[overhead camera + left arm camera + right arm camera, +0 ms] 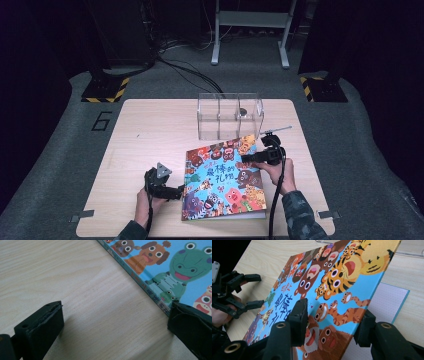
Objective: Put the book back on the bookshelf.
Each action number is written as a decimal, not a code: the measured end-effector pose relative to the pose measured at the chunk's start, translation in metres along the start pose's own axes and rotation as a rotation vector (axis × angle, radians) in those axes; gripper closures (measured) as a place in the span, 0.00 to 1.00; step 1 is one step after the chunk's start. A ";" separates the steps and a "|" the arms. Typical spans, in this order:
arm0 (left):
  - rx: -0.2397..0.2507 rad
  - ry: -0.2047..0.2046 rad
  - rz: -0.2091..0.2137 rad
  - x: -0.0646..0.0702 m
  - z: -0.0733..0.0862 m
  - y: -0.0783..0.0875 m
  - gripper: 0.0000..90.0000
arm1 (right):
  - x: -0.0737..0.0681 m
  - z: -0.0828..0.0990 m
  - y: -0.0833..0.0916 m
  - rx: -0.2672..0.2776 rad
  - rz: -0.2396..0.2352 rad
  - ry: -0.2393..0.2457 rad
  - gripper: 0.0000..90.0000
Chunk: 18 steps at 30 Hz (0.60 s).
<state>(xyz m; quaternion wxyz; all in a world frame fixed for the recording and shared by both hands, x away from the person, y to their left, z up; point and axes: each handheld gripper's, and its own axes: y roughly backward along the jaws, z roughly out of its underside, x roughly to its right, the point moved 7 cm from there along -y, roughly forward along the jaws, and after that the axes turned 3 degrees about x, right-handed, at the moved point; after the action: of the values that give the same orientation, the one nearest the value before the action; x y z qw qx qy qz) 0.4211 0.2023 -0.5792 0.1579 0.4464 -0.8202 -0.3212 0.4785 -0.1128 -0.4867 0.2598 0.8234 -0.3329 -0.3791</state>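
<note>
A picture book (222,182) with a blue cover full of cartoon animals lies on the wooden table (145,130), front right of centre. My right gripper (247,158) reaches in from the book's right edge. In the right gripper view its jaws (333,318) are shut on the front cover (352,277), one above and one below. The cover is tilted up off a white first page (387,302). My left gripper (179,191) rests low at the book's left side, open, with bare wood between its jaws (116,313) and one jaw touching the spine (150,291).
A clear plastic box (230,116) with compartments stands just behind the book; a small dark item (243,112) lies in its right part. Bare tabletop stretches left of the book. Dark floor, cables and stand legs lie beyond the table.
</note>
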 end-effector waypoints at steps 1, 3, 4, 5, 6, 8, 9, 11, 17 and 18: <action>0.000 -0.001 0.004 0.000 0.000 0.000 0.00 | 0.001 0.001 0.000 0.001 -0.002 -0.004 0.59; 0.011 0.038 0.016 0.000 0.000 0.001 0.00 | 0.001 0.003 -0.001 0.002 -0.005 -0.021 0.59; 0.025 0.058 0.020 -0.001 -0.002 0.002 0.00 | 0.002 0.003 -0.001 0.003 -0.005 -0.023 0.59; 0.048 0.082 0.012 -0.002 -0.003 0.003 0.00 | 0.003 0.004 -0.001 0.007 -0.004 -0.015 0.59; 0.053 0.088 0.016 -0.002 -0.004 0.004 0.00 | 0.002 0.004 -0.001 0.010 -0.003 -0.017 0.59; 0.055 0.099 0.030 0.002 -0.003 0.002 0.00 | 0.003 0.004 -0.001 0.013 -0.002 -0.013 0.59; 0.048 0.106 0.039 0.004 -0.002 0.001 0.00 | 0.004 0.004 -0.002 0.018 -0.005 -0.005 0.59; 0.056 0.097 0.028 0.004 -0.002 0.001 0.00 | 0.003 0.004 -0.002 0.017 0.003 -0.007 0.58; 0.053 0.102 0.035 0.004 -0.002 0.001 0.00 | -0.001 0.001 0.000 0.010 0.019 0.005 0.57; 0.053 0.100 0.035 0.004 -0.002 0.001 0.00 | -0.002 0.001 0.000 0.007 0.024 0.011 0.57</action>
<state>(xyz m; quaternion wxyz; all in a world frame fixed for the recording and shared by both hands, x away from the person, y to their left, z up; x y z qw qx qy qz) 0.4199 0.1987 -0.5770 0.1926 0.4517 -0.8269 -0.2740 0.4770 -0.1118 -0.4861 0.2630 0.8223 -0.3426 -0.3705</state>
